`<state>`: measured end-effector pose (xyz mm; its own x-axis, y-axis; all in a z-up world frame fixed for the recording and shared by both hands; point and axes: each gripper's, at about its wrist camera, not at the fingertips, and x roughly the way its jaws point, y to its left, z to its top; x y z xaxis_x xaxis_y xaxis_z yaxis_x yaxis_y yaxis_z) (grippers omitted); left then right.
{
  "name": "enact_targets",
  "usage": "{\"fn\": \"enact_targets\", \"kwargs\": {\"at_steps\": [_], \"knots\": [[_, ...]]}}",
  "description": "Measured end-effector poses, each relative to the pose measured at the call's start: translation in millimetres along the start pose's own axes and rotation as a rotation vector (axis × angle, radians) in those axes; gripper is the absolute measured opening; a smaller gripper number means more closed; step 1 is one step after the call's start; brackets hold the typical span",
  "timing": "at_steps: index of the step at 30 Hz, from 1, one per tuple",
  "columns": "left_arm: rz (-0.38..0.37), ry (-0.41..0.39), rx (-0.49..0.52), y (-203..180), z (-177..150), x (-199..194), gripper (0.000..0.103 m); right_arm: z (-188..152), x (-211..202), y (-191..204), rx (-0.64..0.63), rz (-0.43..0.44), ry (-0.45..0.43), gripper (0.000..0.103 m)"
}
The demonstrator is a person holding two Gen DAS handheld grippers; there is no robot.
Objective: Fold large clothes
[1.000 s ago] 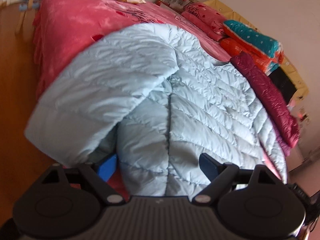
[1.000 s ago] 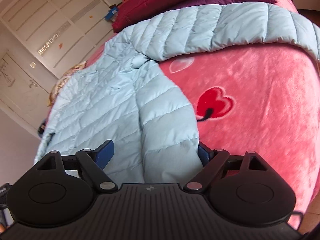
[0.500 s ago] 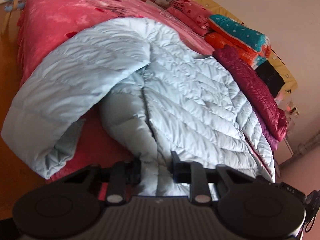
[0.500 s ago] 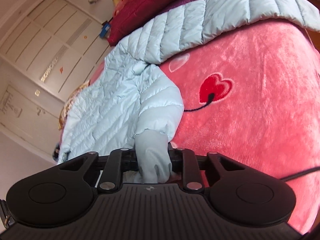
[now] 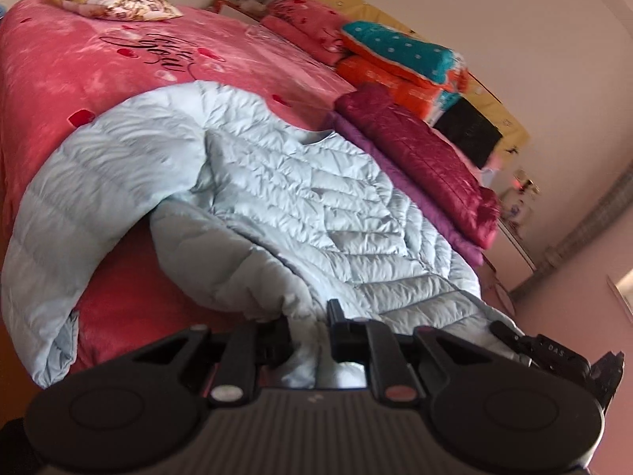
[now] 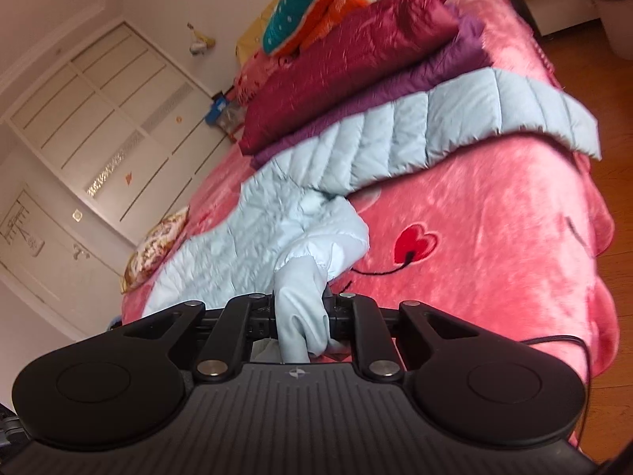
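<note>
A light blue quilted down jacket [image 5: 300, 198] lies spread on the pink bed cover [image 5: 79, 63]. My left gripper [image 5: 310, 334] is shut on the jacket's bottom hem and has it lifted off the bed. One sleeve [image 5: 79, 206] hangs over the bed's near edge. In the right wrist view my right gripper [image 6: 300, 320] is shut on the hem of the jacket [image 6: 245, 253], bunched between the jaws and raised. The other sleeve [image 6: 455, 118] lies stretched across the cover toward the bed's edge.
A dark red jacket [image 5: 415, 158] on a purple one [image 6: 395, 87] lies beside the blue jacket. Folded orange and teal blankets [image 5: 395, 55] are stacked behind. A patterned pillow [image 5: 114, 0] sits at the bed's head. Wood floor [image 6: 617, 182] and wardrobe doors [image 6: 99, 118] surround the bed.
Both grippers went from open to shut on the jacket's hem. Both have since lifted the hem, dragging the bottom of the jacket up off the bed.
</note>
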<state>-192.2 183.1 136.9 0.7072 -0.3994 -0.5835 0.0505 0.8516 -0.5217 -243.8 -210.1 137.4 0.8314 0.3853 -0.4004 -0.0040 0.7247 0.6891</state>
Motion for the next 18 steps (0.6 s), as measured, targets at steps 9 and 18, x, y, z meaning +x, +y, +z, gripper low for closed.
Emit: {"fn": "enact_targets", "kwargs": {"at_steps": [9, 18], "knots": [[0.008, 0.121, 0.072, 1, -33, -4, 0.012, -14, -45, 3, -0.026, -0.042, -0.015, 0.016], [0.098, 0.181, 0.122, 13, -35, 2, 0.043, -26, -34, -14, -0.038, -0.215, 0.08, 0.029]]}}
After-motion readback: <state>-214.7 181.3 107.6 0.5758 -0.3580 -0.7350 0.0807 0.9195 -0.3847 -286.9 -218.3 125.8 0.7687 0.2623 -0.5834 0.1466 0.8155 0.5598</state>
